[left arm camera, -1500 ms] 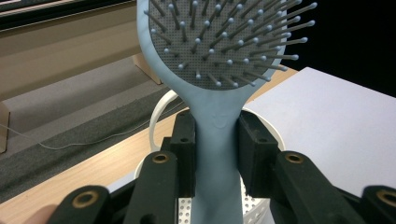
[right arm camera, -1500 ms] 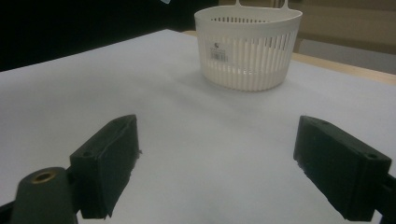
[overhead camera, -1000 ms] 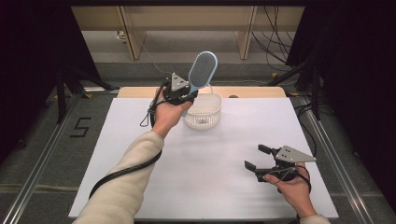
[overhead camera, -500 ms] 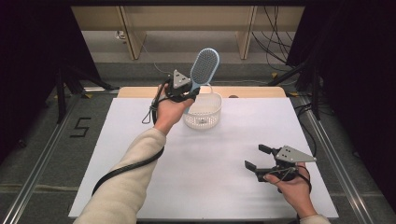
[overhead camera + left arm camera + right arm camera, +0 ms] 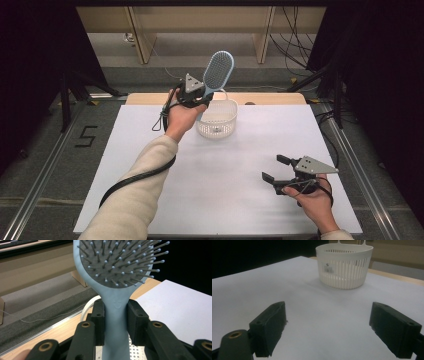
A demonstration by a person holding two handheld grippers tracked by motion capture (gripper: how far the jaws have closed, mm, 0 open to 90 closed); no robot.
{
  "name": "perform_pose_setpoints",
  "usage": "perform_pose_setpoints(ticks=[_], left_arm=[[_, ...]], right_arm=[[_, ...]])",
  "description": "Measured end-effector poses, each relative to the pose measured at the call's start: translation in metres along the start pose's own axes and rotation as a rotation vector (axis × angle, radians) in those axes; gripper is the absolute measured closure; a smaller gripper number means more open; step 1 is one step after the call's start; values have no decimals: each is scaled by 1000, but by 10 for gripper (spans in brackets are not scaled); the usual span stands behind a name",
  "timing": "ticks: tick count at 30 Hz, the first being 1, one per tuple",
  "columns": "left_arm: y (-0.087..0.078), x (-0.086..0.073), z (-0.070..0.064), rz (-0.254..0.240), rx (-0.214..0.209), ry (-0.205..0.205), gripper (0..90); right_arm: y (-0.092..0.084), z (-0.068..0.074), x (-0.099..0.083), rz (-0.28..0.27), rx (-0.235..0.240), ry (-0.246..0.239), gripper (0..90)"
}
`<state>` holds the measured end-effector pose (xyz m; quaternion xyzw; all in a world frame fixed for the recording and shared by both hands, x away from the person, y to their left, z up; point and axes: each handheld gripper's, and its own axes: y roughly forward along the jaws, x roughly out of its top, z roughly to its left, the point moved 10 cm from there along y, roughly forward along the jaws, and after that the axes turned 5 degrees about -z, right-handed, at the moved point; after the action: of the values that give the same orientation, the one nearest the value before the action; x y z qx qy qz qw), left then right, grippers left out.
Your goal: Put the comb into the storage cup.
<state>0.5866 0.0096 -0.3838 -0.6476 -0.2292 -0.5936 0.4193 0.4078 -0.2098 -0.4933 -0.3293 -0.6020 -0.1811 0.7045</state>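
At 12 o'clock on the tabletop (image 5: 150, 165), the left hand-held gripper (image 5: 199, 96) clamps the handle of the blue hairbrush (image 5: 217, 72), bristle head up, directly above the near-left rim of the white basket (image 5: 218, 119). Against the earlier frames the brush stands in the same place: no descent. Judgement: the drop into the basket is pending. At 4 o'clock, the right hand-held gripper (image 5: 274, 169) rests wide, empty, unmoved.
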Motion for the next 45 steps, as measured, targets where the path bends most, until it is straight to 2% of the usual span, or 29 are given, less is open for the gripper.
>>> perform_pose_setpoints(ticks=[14, 45], left_arm=[[7, -3, -4, 4, -8, 2, 699], [19, 0, -3, -13, -16, -4, 699]], right_arm=[[-1, -1, 0, 2, -1, -2, 151], [0, -1, 0, -4, 1, 8, 151]])
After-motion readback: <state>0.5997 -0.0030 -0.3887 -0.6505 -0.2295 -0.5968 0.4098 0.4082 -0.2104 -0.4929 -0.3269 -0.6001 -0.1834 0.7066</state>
